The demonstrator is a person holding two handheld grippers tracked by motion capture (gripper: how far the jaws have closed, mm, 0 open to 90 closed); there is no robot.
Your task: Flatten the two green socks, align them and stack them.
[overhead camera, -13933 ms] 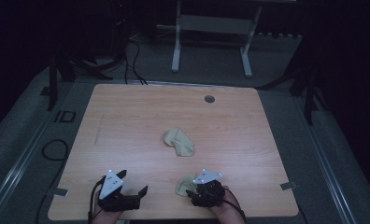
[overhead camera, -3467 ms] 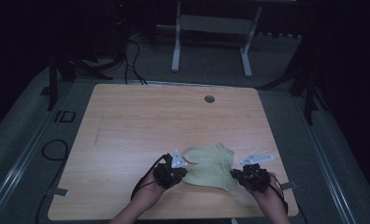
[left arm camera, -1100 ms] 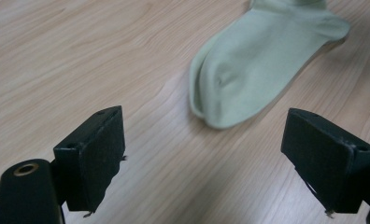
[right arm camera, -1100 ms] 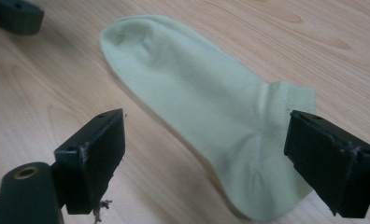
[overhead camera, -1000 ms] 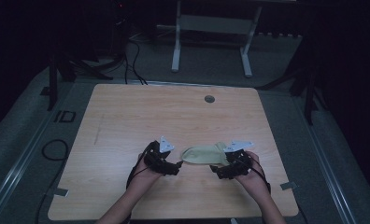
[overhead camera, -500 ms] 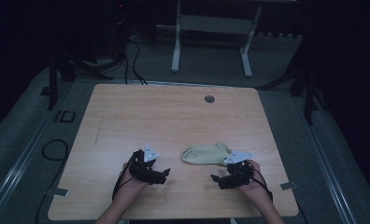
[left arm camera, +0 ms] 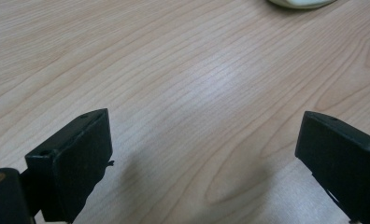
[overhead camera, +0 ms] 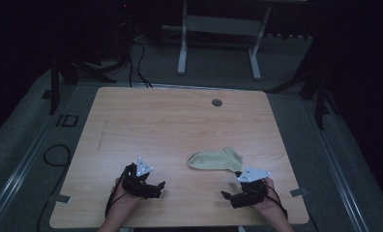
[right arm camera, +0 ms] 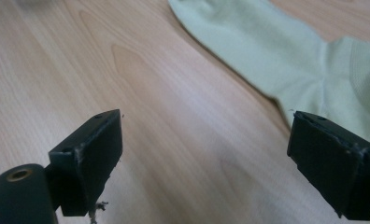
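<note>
Pale sock (overhead camera: 214,159) flat on table (overhead camera: 146,125), toe cut off in left view, left claw (left arm camera: 206,154) and right claw (right arm camera: 206,158) both spread apart

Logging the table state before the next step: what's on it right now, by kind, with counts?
Socks: 1, a pale green sock lying flat, apart from both grippers.
Grippers: 2, the left gripper and the right gripper, both open and holding nothing.
Total: 3 things on the wooden table.
</note>
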